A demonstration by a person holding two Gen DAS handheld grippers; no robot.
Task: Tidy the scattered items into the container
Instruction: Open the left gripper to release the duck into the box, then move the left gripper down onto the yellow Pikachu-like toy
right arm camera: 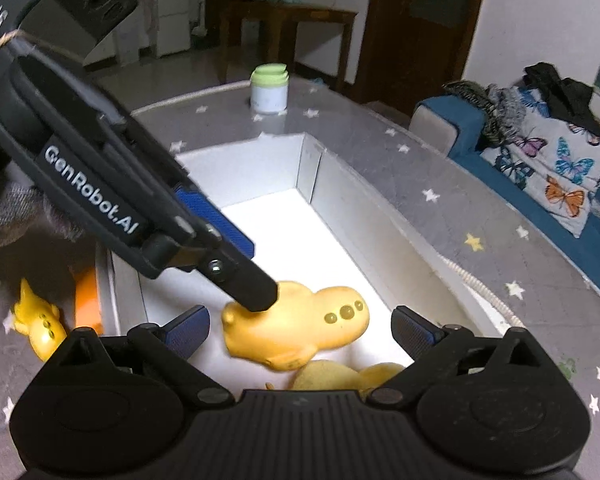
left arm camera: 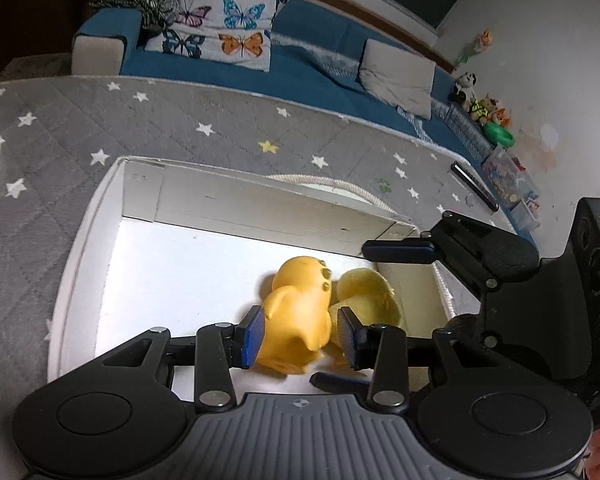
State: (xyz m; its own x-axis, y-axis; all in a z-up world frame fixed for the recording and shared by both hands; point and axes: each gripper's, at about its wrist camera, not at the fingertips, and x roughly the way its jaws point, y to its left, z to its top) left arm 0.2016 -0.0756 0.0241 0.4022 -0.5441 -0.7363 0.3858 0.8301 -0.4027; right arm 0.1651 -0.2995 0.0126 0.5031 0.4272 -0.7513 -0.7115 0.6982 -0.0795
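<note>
A white box (left arm camera: 100, 216) stands on the grey star-patterned mat; it also shows in the right wrist view (right arm camera: 312, 164). My left gripper (left arm camera: 300, 334) is shut on a yellow duck toy (left arm camera: 296, 312) low inside the box; the same toy shows in the right wrist view (right arm camera: 300, 328) with the left gripper (right arm camera: 244, 280) on it. A second yellow toy (left arm camera: 368, 288) lies beside it in the box. My right gripper (right arm camera: 300, 326) is open and empty above the box, seen also in the left wrist view (left arm camera: 380, 312). Another yellow duck (right arm camera: 36, 320) and an orange item (right arm camera: 88, 300) lie outside the box's left wall.
A white jar with a green lid (right arm camera: 269, 90) stands on the mat beyond the box. A dark pen-like stick (left arm camera: 474, 186) lies near the mat's far right edge. A blue sofa (left arm camera: 308, 52) with butterfly cushions runs behind the mat.
</note>
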